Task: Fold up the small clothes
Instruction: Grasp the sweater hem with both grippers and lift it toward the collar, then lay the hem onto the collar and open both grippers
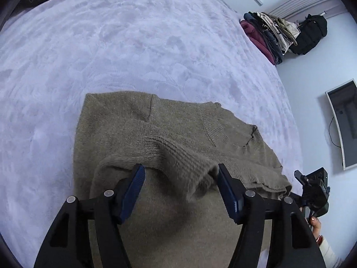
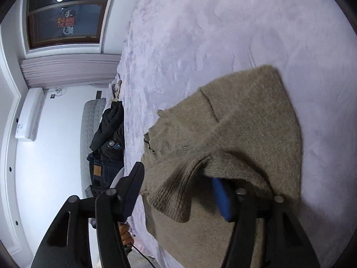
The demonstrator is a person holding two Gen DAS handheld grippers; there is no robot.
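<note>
An olive-brown knit sweater (image 1: 169, 122) lies on the lilac plush bed cover (image 1: 133, 44), its lower part folded up over the body. The ribbed hem edge (image 1: 178, 156) lies loose between the blue pads of my left gripper (image 1: 179, 174), which stands open just above it. In the right wrist view the same sweater (image 2: 245, 122) reaches to the bed's left edge. My right gripper (image 2: 176, 185) is open too. A ribbed fold (image 2: 178, 189) hangs between its fingers, and cloth drapes over the right blue pad (image 2: 219, 196) without being pinched.
A stack of folded clothes (image 1: 267, 33) and a black bag (image 1: 310, 35) sit at the bed's far right corner. Dark clothing (image 2: 109, 134) hangs off the bed's left edge. A person's hand (image 1: 316, 223) shows at the right. The bed cover (image 2: 223, 22) stretches beyond the sweater.
</note>
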